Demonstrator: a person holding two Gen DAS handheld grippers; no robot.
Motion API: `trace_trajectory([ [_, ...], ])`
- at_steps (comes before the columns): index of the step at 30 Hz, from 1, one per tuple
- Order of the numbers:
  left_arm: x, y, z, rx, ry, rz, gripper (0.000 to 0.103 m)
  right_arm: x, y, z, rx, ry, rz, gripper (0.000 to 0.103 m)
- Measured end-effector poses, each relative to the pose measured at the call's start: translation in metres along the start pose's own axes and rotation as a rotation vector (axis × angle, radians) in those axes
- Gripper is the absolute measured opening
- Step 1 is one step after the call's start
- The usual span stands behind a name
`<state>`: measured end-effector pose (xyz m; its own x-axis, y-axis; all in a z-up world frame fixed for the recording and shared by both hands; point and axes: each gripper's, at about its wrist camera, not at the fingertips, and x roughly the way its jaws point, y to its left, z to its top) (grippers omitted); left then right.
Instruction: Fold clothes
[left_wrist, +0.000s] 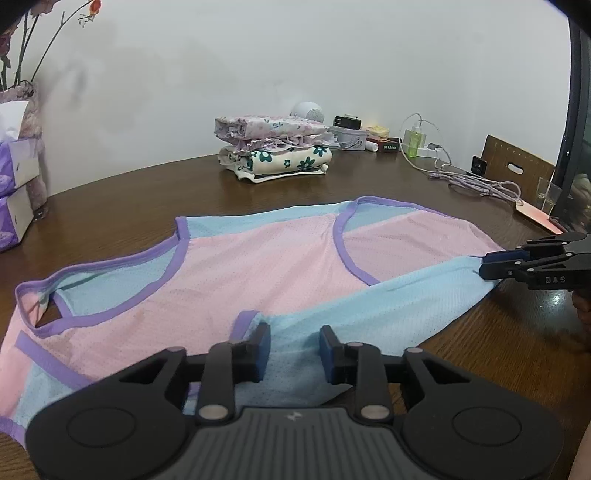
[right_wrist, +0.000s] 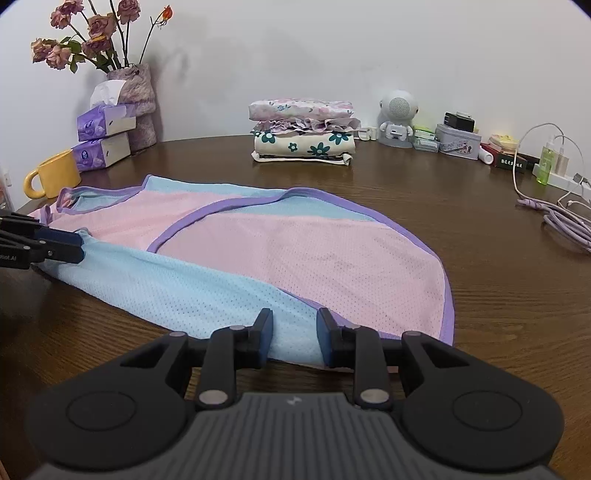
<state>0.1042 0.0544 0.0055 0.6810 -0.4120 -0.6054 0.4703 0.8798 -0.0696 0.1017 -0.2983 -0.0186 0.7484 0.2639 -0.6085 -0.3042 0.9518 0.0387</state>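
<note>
A pink and light-blue mesh vest with purple trim (left_wrist: 277, 266) (right_wrist: 295, 251) lies spread on the brown wooden table (left_wrist: 498, 350), its blue hem folded over towards me. In the left wrist view my left gripper (left_wrist: 295, 347) stands open low over the near blue edge, with cloth lying loose between its blue pads (left_wrist: 264, 347). The right wrist view shows that gripper (right_wrist: 82, 245) at the far left, at the fold's corner. My right gripper (right_wrist: 294, 332) is shut on the blue corner nearest it. From the left wrist view the right gripper (left_wrist: 482, 264) pinches that edge, and the cloth runs taut to it.
A stack of folded floral clothes (right_wrist: 304, 133) sits at the back of the table. At the left stand tissue boxes (right_wrist: 105, 136), a yellow mug (right_wrist: 55, 175) and a vase of flowers (right_wrist: 133, 96). Cables (right_wrist: 565, 221), small boxes and a drinking glass (left_wrist: 548, 194) crowd the right side.
</note>
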Motion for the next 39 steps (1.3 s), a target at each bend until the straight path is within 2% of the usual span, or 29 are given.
trace_trajectory([
  [3,-0.01,0.004,0.008,-0.021,-0.023,-0.011,0.055,-0.006,-0.008,0.008,0.062,-0.013,0.058,0.033],
  [5,-0.02,0.015,0.02,-0.058,-0.051,-0.028,0.069,-0.012,-0.012,0.022,0.062,-0.038,0.089,0.046],
  [6,-0.025,0.022,0.027,-0.079,-0.066,-0.037,0.086,-0.015,-0.013,0.031,0.05,-0.049,0.1,0.05],
  [7,-0.028,0.026,0.037,-0.074,-0.069,-0.031,0.096,-0.017,-0.015,0.041,0.038,-0.061,0.112,0.056],
  [9,-0.029,0.032,0.057,-0.042,-0.067,-0.007,0.096,-0.016,-0.015,0.063,-0.003,-0.072,0.133,0.068],
  [11,-0.024,0.034,0.082,0.014,-0.038,0.029,0.096,-0.008,-0.015,0.088,-0.057,-0.069,0.154,0.084],
  [14,-0.001,0.038,0.117,0.091,0.024,0.049,0.096,0.024,-0.011,0.126,-0.149,-0.008,0.166,0.084],
  [20,0.064,0.061,0.151,0.151,0.155,0.101,0.095,0.101,0.001,0.169,-0.299,0.125,0.157,0.083],
  [26,0.119,0.086,0.142,0.189,0.265,0.061,0.08,0.155,-0.013,0.175,-0.33,0.218,0.208,0.057],
  [27,0.127,0.09,0.141,0.193,0.283,0.052,0.073,0.16,-0.015,0.175,-0.332,0.228,0.225,0.053],
  [28,0.131,0.094,0.14,0.188,0.29,0.039,0.062,0.165,-0.018,0.174,-0.327,0.241,0.251,0.045],
  [30,0.137,0.102,0.14,0.173,0.295,0.006,0.055,0.173,-0.021,0.172,-0.327,0.263,0.291,0.04],
  [34,0.146,0.113,0.141,0.183,0.287,-0.065,0.053,0.183,-0.023,0.172,-0.342,0.296,0.319,0.034],
  [39,0.154,0.11,0.141,0.229,0.315,-0.095,0.051,0.187,-0.021,0.174,-0.355,0.313,0.34,0.028],
])
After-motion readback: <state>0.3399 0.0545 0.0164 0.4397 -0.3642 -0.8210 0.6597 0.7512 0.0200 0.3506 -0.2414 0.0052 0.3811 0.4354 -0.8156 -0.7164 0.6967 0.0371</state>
